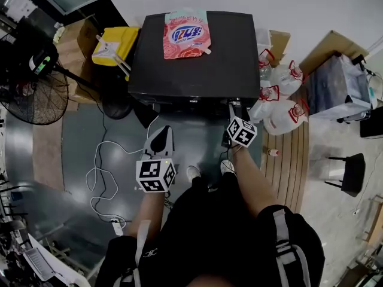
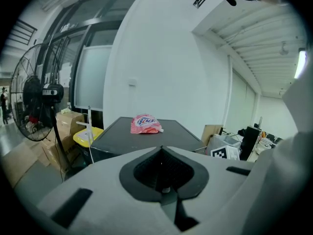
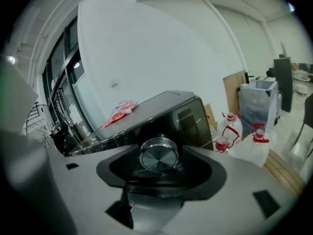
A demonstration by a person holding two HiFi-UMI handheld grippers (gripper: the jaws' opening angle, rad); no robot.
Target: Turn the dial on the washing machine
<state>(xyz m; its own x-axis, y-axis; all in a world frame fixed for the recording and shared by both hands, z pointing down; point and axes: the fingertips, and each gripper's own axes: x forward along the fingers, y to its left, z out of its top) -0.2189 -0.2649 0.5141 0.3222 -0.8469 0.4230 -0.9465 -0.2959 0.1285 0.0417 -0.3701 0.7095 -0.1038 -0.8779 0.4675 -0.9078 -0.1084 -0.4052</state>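
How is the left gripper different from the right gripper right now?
The left gripper is closed on nothing, while the right gripper seems to pinch the silver dial. The left gripper hangs back from the washing machine; the right gripper reaches its front. Both carry a black-and-white marker cube.

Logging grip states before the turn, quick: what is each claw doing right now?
Left claw: closed, empty.
Right claw: closed on the round silver metal dial of the black washing machine.
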